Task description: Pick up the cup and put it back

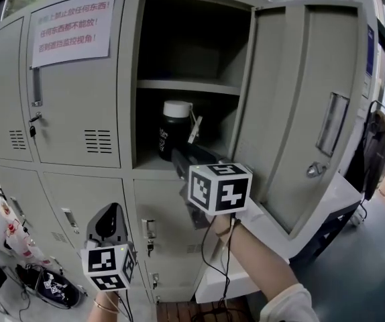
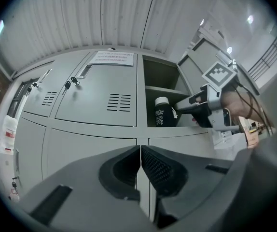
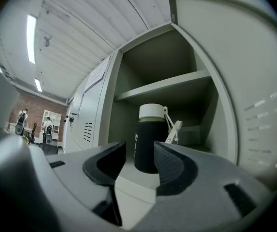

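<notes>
A black cup (image 1: 174, 129) with a white lid and a white strap stands upright on the lower floor of the open locker compartment (image 1: 149, 163). My right gripper (image 1: 180, 158) points level into that compartment, its tips just in front of the cup's base. In the right gripper view the cup (image 3: 150, 139) shows beyond the gap of the right gripper (image 3: 139, 159), whose jaws are open and not pressing on it. My left gripper (image 1: 109, 221) hangs low at the left before the lower locker doors. In the left gripper view the left gripper (image 2: 141, 151) is shut and empty, with the cup (image 2: 162, 112) far off.
The locker door (image 1: 300, 99) stands swung open to the right of the compartment. A shelf (image 1: 186, 86) crosses above the cup. A paper notice (image 1: 72, 29) hangs on the closed door at the left. Closed lockers with keys (image 1: 149, 237) lie below. Bags (image 1: 45, 284) sit on the floor at the lower left.
</notes>
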`<state>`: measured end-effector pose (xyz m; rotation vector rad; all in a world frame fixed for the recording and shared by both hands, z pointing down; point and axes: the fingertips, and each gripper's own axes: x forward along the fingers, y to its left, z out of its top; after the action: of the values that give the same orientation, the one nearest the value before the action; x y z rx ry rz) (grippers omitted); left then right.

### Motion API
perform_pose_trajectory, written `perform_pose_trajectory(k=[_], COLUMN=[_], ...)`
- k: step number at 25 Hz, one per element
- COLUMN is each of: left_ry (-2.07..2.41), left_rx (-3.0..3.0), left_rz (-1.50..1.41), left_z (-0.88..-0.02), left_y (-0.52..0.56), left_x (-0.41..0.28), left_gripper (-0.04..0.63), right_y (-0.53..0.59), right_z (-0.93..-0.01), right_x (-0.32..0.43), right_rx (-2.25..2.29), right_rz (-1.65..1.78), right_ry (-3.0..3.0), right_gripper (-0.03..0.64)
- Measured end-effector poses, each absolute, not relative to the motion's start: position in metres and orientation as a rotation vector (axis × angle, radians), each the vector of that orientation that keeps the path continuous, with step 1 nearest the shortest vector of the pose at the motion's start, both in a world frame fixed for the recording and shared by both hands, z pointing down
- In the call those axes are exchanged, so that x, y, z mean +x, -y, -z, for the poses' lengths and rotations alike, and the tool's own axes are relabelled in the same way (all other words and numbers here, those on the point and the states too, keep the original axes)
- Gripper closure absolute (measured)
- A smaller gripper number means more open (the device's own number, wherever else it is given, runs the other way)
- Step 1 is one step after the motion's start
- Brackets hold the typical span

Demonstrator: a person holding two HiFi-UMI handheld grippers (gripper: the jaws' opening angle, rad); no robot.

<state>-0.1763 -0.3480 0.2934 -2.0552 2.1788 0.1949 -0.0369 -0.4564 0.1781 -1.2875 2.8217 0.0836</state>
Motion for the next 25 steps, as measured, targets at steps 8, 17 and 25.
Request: perform_pose_trajectory(k=[8,17,25], left_ry=[-2.211,-2.213,-2.191], left_rx=[-2.044,-2.063,-2.091], left_rz=[-0.221,-0.234,-0.26], left_z=[-0.3,-0.306,-0.307], left_y=[0.349,0.357,0.372], left_x=[-0.202,-0.218,-0.219], left_gripper=[0.588,0.588,0.588], right_y=[0.481,0.499,0.525], right_z=[-0.175,-0.175,-0.172], right_x=[-0.052,-0.067,-0.067], right_rx=[-1.362,-1.456,-1.549], right_rz=[-0.048,-0.128,-0.06], right_ry=[-2.848,-2.883,-2.861], right_gripper=[0.347,0.256,0.21])
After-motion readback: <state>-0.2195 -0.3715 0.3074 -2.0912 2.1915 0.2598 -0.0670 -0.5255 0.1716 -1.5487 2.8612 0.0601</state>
